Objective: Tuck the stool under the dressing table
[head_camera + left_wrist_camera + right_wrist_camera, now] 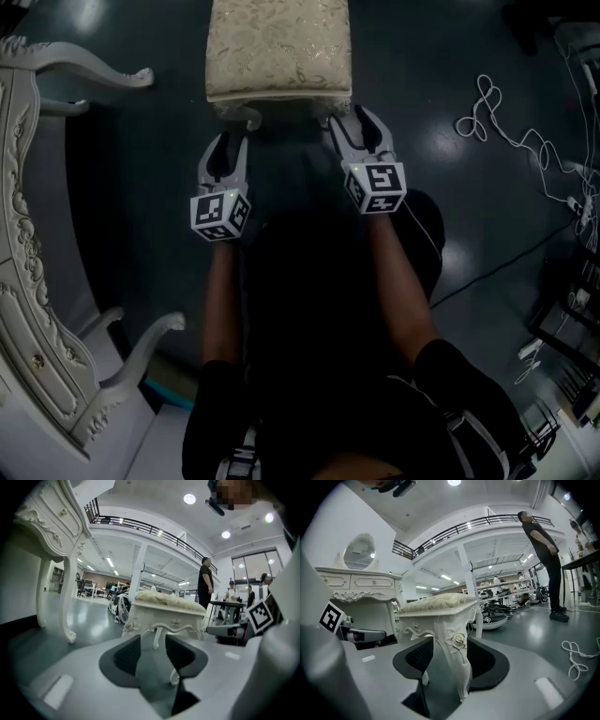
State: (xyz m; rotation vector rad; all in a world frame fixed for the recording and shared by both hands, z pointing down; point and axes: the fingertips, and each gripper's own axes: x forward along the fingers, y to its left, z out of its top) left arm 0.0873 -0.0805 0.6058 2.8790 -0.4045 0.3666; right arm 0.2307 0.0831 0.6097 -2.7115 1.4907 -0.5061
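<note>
Fingers [487, 660] of the right gripper [362, 127] stand wide around a near stool leg [457, 663], unclamped, and the left gripper [228, 142] gapes likewise — both should close firmly before pushing. The stool [277, 47] sits well apart from the dressing table [37, 309] at left, bare floor [159, 187] between, its curled feet [164, 323] the edges to miss.

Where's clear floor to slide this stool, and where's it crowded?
Bare floor lies left of the stool, between the two legs of the dressing table. Right of the stool is open up to the white cable; the far right edge is crowded.
</note>
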